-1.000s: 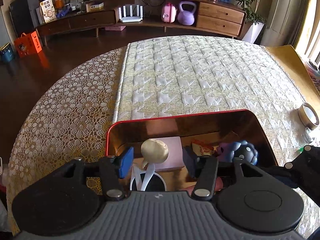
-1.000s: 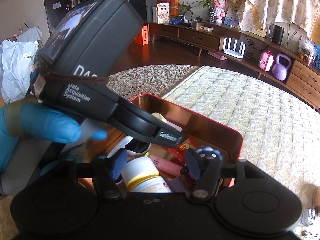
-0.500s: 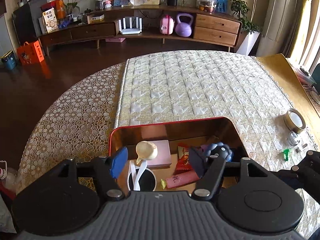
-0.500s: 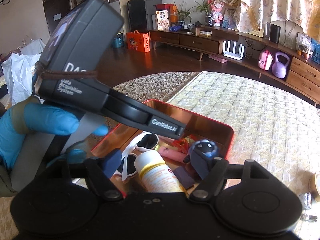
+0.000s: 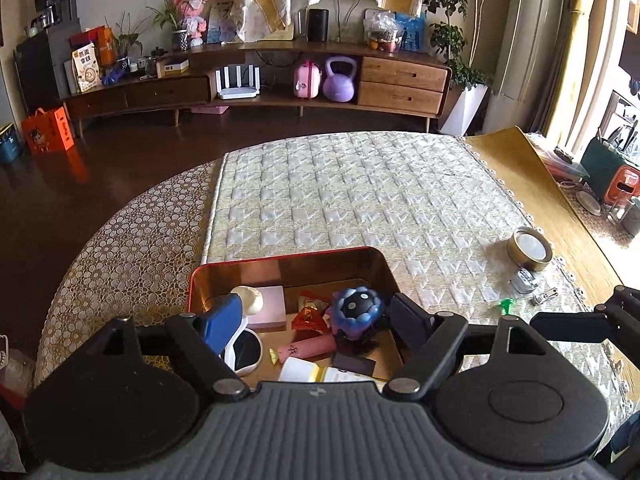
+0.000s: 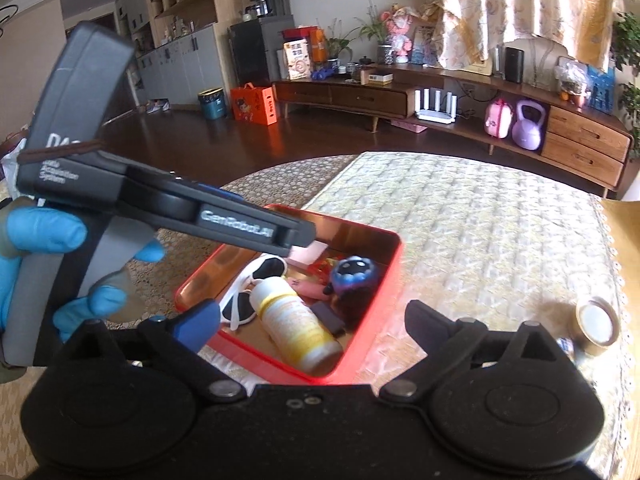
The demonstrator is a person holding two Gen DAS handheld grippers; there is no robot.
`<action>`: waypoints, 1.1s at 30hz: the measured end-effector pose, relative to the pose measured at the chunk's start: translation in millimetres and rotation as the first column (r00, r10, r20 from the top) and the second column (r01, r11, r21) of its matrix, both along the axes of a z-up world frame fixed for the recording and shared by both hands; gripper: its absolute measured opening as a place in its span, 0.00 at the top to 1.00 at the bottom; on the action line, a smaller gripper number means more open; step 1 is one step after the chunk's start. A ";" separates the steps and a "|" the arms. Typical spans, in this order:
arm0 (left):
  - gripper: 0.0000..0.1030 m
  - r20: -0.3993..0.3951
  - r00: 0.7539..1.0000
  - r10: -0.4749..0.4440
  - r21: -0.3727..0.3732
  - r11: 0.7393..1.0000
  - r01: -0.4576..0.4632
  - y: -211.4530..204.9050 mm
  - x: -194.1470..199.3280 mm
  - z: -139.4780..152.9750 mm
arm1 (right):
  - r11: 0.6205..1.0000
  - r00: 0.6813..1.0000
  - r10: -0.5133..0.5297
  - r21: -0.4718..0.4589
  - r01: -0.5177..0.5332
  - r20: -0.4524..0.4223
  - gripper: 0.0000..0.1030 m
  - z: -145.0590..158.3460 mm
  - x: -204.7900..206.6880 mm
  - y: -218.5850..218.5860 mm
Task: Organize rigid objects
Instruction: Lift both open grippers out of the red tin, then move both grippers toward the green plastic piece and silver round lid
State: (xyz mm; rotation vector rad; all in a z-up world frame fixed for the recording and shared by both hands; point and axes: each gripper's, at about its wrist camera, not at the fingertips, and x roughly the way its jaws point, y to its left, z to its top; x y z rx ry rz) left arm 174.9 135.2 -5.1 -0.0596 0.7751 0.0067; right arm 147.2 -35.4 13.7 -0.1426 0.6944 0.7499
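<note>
A red tin box sits on the quilted table. In it lie white sunglasses, a white and yellow bottle, a blue flower-shaped toy, a pink block, a pink stick and red snack packets. My left gripper is open and empty above the box. My right gripper is open and empty, raised over the box's near edge. The left gripper body shows in the right wrist view, held by a blue-gloved hand.
A roll of tape, a small clear item, a green piece and a small metal piece lie on the table to the right of the box. A gold cloth covers the far right.
Both grippers have lifted up and back from the box, and their jaws have opened wider. The white and yellow bottle, earlier between my right fingers, now lies in the box.
</note>
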 end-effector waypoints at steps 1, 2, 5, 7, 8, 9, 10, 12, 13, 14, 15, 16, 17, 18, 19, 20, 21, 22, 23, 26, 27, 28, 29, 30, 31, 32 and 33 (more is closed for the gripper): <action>0.20 0.006 1.000 -0.004 -0.003 1.000 0.004 -3.9 -3.5 1.8 | 1.000 1.000 -0.008 0.003 0.008 0.000 0.03 0.7 -1.0 -6.4; 0.20 0.010 1.000 -0.007 -0.006 1.000 0.007 -7.3 -6.3 3.1 | 1.000 1.000 -0.015 0.007 0.015 -0.003 0.02 0.8 -1.9 -11.9; 0.20 0.028 1.000 0.006 -0.004 1.000 -0.006 -17.3 -15.5 6.0 | 0.999 0.999 -0.042 0.030 0.043 -0.031 0.01 -1.5 -4.2 -30.9; 0.20 0.035 0.999 0.010 -0.006 1.000 -0.010 -23.4 -20.3 7.3 | 0.997 0.997 -0.063 0.037 0.064 -0.040 0.01 -4.0 -8.2 -43.2; 0.20 0.038 0.999 0.012 -0.008 1.000 -0.011 -27.0 -22.8 7.8 | 0.996 0.997 -0.073 0.039 0.074 -0.039 0.01 -4.3 -10.0 -49.5; 0.20 0.039 0.999 0.012 -0.010 1.000 -0.011 -30.4 -25.2 8.0 | 0.995 0.996 -0.083 0.043 0.085 -0.040 0.01 -5.1 -11.6 -55.7; 0.19 0.040 0.999 0.009 -0.014 1.000 -0.008 -34.0 -27.4 8.4 | 0.994 0.995 -0.093 0.048 0.095 -0.042 0.01 -5.4 -12.6 -62.1; 0.19 0.044 0.999 0.007 -0.016 1.000 -0.006 -41.3 -31.0 8.7 | 0.991 0.992 -0.117 0.059 0.120 -0.045 0.01 -8.2 -15.8 -77.1; 0.19 0.048 0.999 0.007 -0.017 1.000 -0.006 -44.8 -33.2 8.6 | 0.989 0.991 -0.129 0.062 0.132 -0.042 0.00 -9.5 -17.4 -83.6; 0.19 0.051 0.999 0.005 -0.021 1.000 -0.004 -48.4 -34.8 8.7 | 0.987 0.989 -0.145 0.062 0.147 -0.039 0.01 -11.0 -18.1 -90.2; 0.19 0.053 0.999 0.002 -0.026 1.000 0.000 -52.3 -36.8 8.2 | 0.985 0.986 -0.162 0.062 0.164 -0.033 0.00 -12.3 -19.4 -96.5; 0.19 0.055 0.998 0.000 -0.031 1.000 0.002 -55.6 -37.9 8.0 | 0.982 0.984 -0.178 0.064 0.179 -0.029 0.00 -13.4 -20.1 -103.3; 0.19 0.058 0.998 -0.001 -0.035 0.999 0.003 -60.1 -39.5 7.5 | 0.978 0.980 -0.196 0.068 0.198 -0.030 0.00 -14.8 -19.2 -111.6; 0.19 0.059 0.998 -0.004 -0.038 0.999 0.007 -64.4 -40.3 7.0 | 0.974 0.977 -0.213 0.072 0.215 -0.035 0.00 -16.0 -18.9 -118.3; 0.18 0.059 0.998 -0.010 -0.041 0.999 0.012 -69.0 -40.9 6.5 | 0.969 0.972 -0.232 0.079 0.234 -0.041 0.00 -17.5 -18.7 -126.3; 0.18 0.059 0.998 -0.012 -0.043 0.999 0.015 -73.0 -41.1 5.7 | 0.965 0.968 -0.245 0.086 0.249 -0.047 0.00 -19.4 -19.2 -135.0; 0.18 0.055 0.998 -0.016 -0.046 0.999 0.019 -77.6 -41.1 4.3 | 0.961 0.965 -0.256 0.090 0.260 -0.052 0.00 -20.5 -19.0 -141.8; 0.18 0.052 0.998 -0.022 -0.051 0.998 0.025 -81.9 -41.0 2.6 | 0.958 0.962 -0.267 0.093 0.271 -0.056 0.00 -22.2 -19.6 -148.5; 0.18 0.049 0.998 -0.027 -0.055 0.998 0.030 -86.4 -40.5 1.2 | 0.955 0.959 -0.276 0.095 0.281 -0.059 0.00 -23.5 -19.4 -156.1; 0.18 0.057 0.997 -0.044 -0.044 0.998 0.046 -101.4 -40.5 -2.9 | 0.948 0.952 -0.303 0.087 0.306 -0.053 0.00 -25.2 -19.1 -172.3; 0.18 0.061 0.997 -0.050 -0.032 0.998 0.052 -106.8 -40.4 -4.1 | 0.944 0.948 -0.314 0.087 0.317 -0.051 0.00 -26.6 -18.9 -179.3; 0.18 0.063 0.996 -0.056 -0.013 0.998 0.057 -113.6 -40.1 -5.4 | 0.941 0.945 -0.323 0.089 0.327 -0.052 0.00 -26.8 -17.7 -184.5; 0.18 0.067 0.996 -0.065 0.010 0.998 0.064 -121.0 -39.8 -7.1 | 0.938 0.942 -0.332 0.091 0.335 -0.054 0.00 -27.1 -16.2 -189.3; 0.18 0.073 0.995 -0.073 0.022 0.997 0.072 -127.2 -39.1 -7.9 | 0.934 0.938 -0.341 0.094 0.345 -0.056 0.00 -26.8 -14.0 -195.9; 0.18 0.078 0.994 -0.080 0.027 0.997 0.078 -132.1 -38.7 -8.6 | 0.930 0.935 -0.350 0.096 0.354 -0.058 0.00 -27.2 -12.0 -199.8; 0.18 0.083 0.993 -0.089 0.030 0.996 0.087 -137.2 -38.3 -9.4 | 0.927 0.932 -0.357 0.098 0.362 -0.061 0.00 -27.6 -9.5 -203.6; 0.18 0.086 0.992 -0.096 0.032 0.995 0.094 -142.8 -37.2 -9.7 | 0.925 0.930 -0.363 0.098 0.367 -0.063 0.00 -28.6 -6.4 -207.3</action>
